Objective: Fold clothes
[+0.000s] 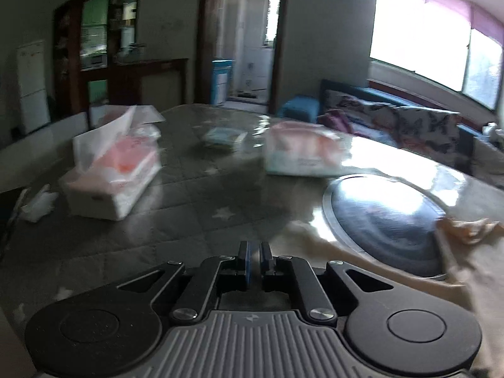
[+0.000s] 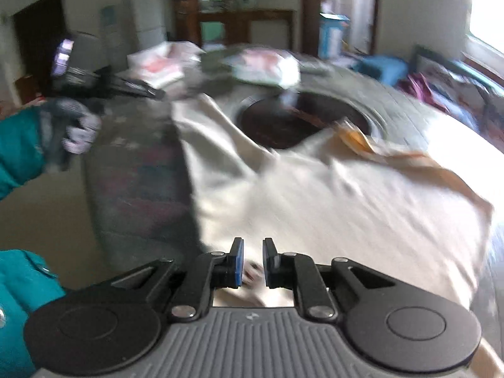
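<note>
So the bench [image 1: 201,189] is a big round one under a greyish quilted cover with little stars and a shiny clear sheet on top, and there's a dark round glass disc [image 1: 387,220] set in the middle catching a lot of glare from the window [image 1: 441,41]. Room behind is pretty lived-in: dark wood cabinet [image 1: 104,47], a white fridge [image 1: 33,85], an open doorway [image 1: 249,41], and a sofa [image 1: 393,123] with a patterned throw under the window. On the far side of the bench there's an open tissue pack [image 1: 113,176] toward the left edge, a crumpled tissue [image 1: 37,204] just beside it, another pink-and-white pack [image 1: 302,154] further right, and something small and bluish [image 1: 223,138] between them, too blurry to say what. The clothing, a cream garment [image 2: 315,195], is spread on the near side of the bench, its far end lapping over the disc, with an orange-tan bit [image 2: 371,148] of fabric at that end. Left gripper [image 1: 254,263] has its jaws pressed together with nothing I can see between them, hovering over the bare cover just left of the garment. Right gripper [image 2: 252,263] has its jaws a little apart, sitting right over the near edge of the garment; whether they touch it, I can't tell. The right view also catches a teal sleeve [image 2: 19,148] and a gloved hand [image 2: 75,129] off the left edge.
</note>
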{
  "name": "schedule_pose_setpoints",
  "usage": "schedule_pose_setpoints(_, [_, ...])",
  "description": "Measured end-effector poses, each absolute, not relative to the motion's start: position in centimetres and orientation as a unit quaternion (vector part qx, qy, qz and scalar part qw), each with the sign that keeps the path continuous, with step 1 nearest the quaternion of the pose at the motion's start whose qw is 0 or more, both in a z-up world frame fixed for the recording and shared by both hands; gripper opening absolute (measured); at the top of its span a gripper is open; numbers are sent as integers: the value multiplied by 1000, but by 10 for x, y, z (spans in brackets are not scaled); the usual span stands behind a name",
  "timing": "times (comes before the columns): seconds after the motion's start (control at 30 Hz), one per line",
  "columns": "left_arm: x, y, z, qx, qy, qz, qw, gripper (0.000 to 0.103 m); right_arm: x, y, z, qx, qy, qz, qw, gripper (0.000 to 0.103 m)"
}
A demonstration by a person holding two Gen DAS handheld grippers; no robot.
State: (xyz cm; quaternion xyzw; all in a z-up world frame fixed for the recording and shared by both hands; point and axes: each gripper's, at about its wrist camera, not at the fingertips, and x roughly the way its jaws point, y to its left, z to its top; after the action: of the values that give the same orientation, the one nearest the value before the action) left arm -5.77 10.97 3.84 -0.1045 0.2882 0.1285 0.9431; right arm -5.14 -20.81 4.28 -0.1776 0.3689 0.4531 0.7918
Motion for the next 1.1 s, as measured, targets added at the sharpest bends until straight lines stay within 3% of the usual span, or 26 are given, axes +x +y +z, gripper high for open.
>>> schedule_pose_setpoints(0.47, [-1,4,38,-76,306,-82,945,8,-55,-230,43,-154,378,430,805,17])
schedule_pose_setpoints(1.1, [106,-23,19,10,372,-103,922,12,-46,-247,28,-122,399,428,801,26])
